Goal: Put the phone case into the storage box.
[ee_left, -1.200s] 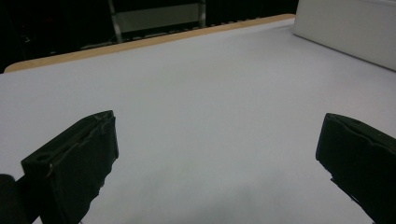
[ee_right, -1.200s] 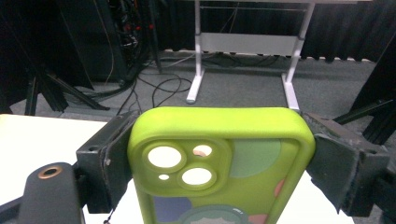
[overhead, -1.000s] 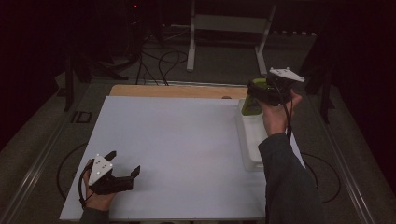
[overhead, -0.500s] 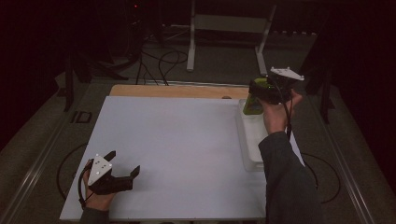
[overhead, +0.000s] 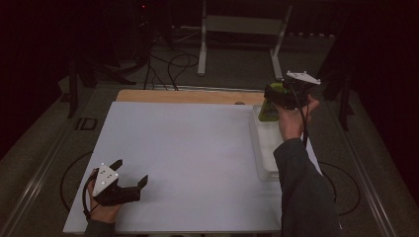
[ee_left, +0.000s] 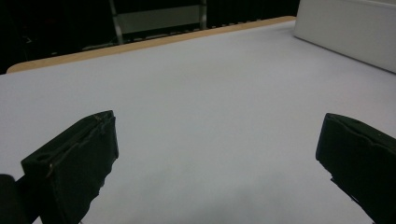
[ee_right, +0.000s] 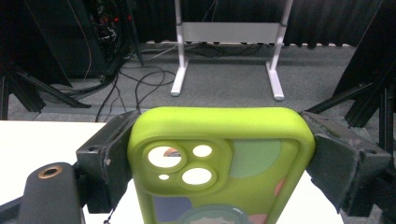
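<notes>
Between the earlier frames and this one little had changed: the right gripper [overhead: 277, 94] stayed raised over the far right corner of the table, the lime-green phone case [ee_right: 219, 158] still clamped between its jaws, and the left gripper [overhead: 129, 174] had not shifted from the near left corner.

In the right gripper view the jaws pressed on the two long sides of the phone case, its camera cut-outs turned toward the lens. Just below that gripper lay a white tray [overhead: 264, 153], running back toward the person along the table's right edge. Beyond the case stood a white metal stand [ee_right: 227, 32] on the floor, with cables [ee_right: 116, 79] to its left.

The left gripper rested on the white table [ee_left: 196, 93], jaws wide apart and holding nothing; nothing lay ahead of it but bare tabletop, with the tray's wall [ee_left: 345, 28] far off to its right.
</notes>
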Motion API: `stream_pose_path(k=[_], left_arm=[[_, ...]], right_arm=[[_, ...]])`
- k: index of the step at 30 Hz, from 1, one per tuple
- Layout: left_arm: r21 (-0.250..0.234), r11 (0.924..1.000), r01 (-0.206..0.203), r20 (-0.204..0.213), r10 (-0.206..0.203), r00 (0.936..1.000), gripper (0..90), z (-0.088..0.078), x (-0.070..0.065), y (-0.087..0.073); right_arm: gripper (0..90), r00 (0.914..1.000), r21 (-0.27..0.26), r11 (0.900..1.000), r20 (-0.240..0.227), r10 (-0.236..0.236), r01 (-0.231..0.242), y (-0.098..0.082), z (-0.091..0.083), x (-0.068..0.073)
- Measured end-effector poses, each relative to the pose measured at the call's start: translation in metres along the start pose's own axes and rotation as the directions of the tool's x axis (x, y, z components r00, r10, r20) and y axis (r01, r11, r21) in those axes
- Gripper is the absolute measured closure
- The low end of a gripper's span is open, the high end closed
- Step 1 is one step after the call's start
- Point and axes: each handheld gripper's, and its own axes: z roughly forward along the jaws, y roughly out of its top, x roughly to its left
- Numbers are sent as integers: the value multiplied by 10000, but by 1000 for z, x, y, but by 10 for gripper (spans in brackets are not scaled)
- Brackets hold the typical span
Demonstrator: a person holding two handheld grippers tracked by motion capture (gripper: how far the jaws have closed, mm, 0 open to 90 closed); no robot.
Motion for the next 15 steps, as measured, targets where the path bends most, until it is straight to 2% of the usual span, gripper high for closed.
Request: stream_pose_path(k=[15], left_arm=[[-7,10000,4,-7,-4,10000,0,0,0,0]], right_arm=[[158,9998,150,9998,164,107,-109,-3,11,-4]])
